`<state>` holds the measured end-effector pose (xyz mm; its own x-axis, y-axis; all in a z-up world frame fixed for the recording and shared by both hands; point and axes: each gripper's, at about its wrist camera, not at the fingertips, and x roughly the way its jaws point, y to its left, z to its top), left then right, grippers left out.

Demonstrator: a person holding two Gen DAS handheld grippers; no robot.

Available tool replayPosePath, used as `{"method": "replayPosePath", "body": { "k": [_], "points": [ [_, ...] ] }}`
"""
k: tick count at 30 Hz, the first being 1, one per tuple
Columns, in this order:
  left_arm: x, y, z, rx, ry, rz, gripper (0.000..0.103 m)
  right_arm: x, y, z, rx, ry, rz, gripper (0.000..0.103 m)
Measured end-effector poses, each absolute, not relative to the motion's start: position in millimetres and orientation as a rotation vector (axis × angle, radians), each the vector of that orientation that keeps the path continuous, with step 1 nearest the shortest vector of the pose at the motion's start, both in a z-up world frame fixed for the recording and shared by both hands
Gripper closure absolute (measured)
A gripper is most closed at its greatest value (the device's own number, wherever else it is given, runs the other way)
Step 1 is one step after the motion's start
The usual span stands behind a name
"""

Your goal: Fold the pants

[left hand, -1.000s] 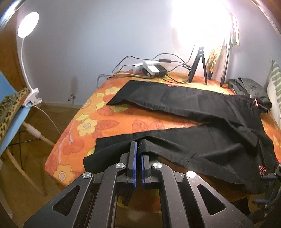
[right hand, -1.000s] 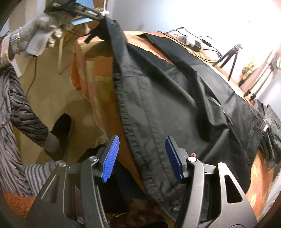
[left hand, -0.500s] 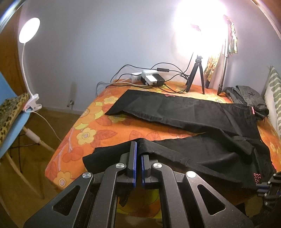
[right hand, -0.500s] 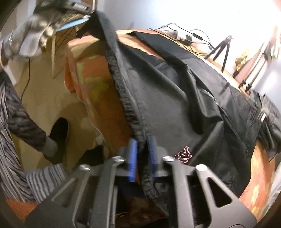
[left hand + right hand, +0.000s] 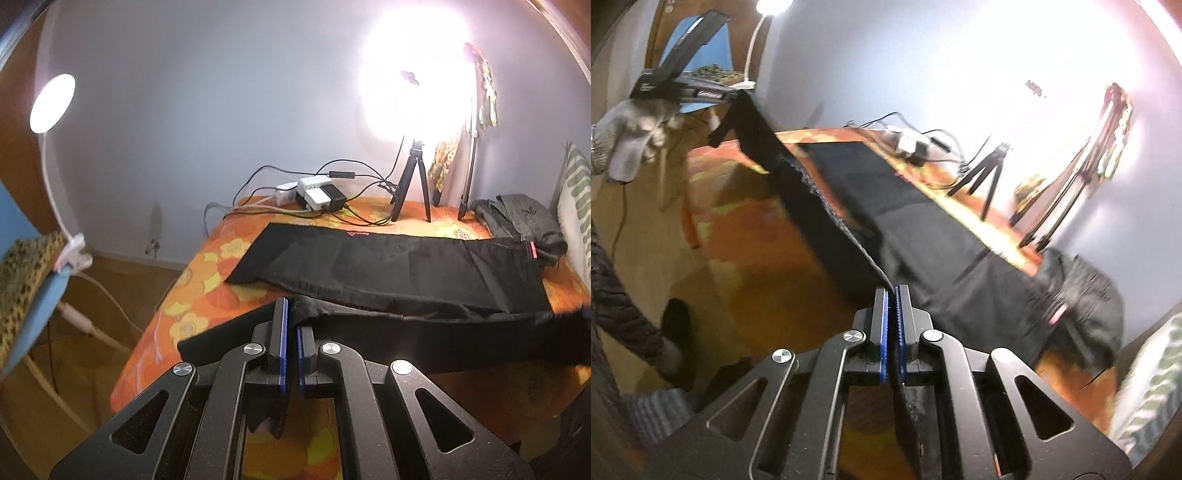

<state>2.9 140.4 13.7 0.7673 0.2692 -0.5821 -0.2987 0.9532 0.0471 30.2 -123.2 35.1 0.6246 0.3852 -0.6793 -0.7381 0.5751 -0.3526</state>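
Note:
Black pants (image 5: 388, 262) lie on a bed with an orange flowered cover (image 5: 207, 273). The far leg lies flat. My left gripper (image 5: 291, 317) is shut on the cuff end of the near leg, lifted off the bed. My right gripper (image 5: 891, 295) is shut on the same leg's edge nearer the waist (image 5: 979, 280). The leg (image 5: 812, 206) hangs taut between the two grippers, above the bed's near edge. The left gripper also shows in the right wrist view (image 5: 737, 95), held by a gloved hand (image 5: 631, 129).
A power strip with plugs and cables (image 5: 317, 194) and two tripods (image 5: 413, 184) stand at the bed's far edge. Grey folded clothes (image 5: 517, 218) lie at far right by a striped pillow (image 5: 576, 206). A blue chair with a clip lamp (image 5: 33, 280) stands left.
My right gripper closed on the near leg's edge and lifted it. Both grippers rose and moved toward the far leg, pulling the near leg taut off the bed.

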Motion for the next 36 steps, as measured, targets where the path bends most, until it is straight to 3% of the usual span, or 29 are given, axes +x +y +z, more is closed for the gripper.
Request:
{"method": "replayPosePath", "body": {
  "k": [11,24,36],
  "points": [
    [104,153,21,0.121,0.691,0.276,0.1,155,-91,51,-0.799,0.553,0.635,0.099],
    [250,170,-47,0.197,0.817,0.254,0.1,295,-58,-33,-0.893,0.65,0.571,0.099],
    [317,174,-96,0.23,0.901,0.287,0.099,353,-42,-77,-0.94,0.678,0.512,0.1]
  ]
}}
